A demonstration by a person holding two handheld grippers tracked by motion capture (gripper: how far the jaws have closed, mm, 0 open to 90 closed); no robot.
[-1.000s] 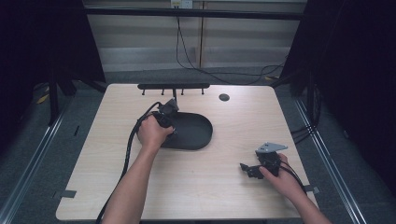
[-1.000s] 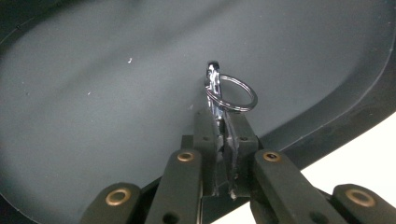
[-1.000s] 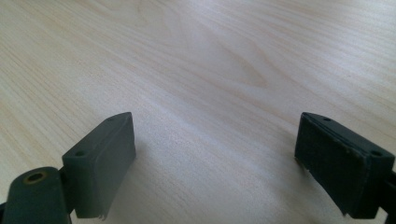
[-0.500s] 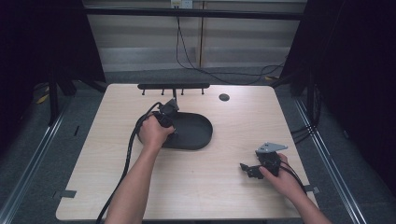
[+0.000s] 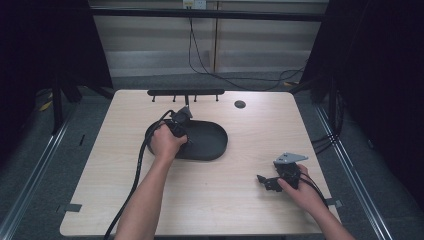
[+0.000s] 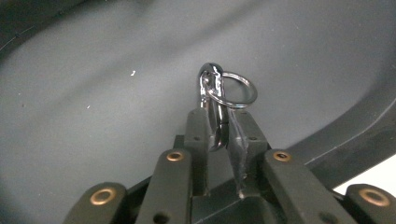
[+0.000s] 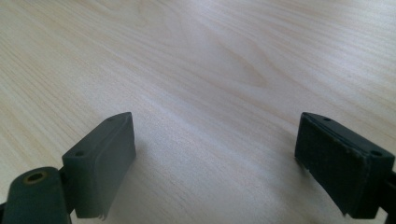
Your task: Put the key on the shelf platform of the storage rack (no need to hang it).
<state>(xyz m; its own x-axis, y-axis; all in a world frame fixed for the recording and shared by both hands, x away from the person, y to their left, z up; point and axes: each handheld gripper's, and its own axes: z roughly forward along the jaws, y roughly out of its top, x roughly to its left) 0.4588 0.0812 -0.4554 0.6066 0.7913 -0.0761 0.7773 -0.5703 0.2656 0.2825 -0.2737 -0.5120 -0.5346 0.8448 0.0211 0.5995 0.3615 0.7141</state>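
A silver snap clip (image 6: 213,109) with a key ring (image 6: 236,91) on it stands upright between the jaws of my left gripper (image 6: 219,116), over the floor of a dark oval tray (image 6: 116,70). The jaws have just been opening; the clip leans on the left pad and a thin gap shows at the right pad. In the high view the left gripper (image 5: 182,131) points down into the tray (image 5: 215,150), with the hand on top of it. My right gripper (image 5: 263,181) rests low at the table's front right, and in its own view the right gripper (image 7: 215,154) is open over bare wood.
A black rack with pegs (image 5: 185,93) lies along the table's far edge, and a round black grommet (image 5: 240,104) sits beside it. The left gripper's cable (image 5: 135,175) trails back over the table's near left. Light wooden tabletop (image 5: 260,135) lies between the tray and the right hand.
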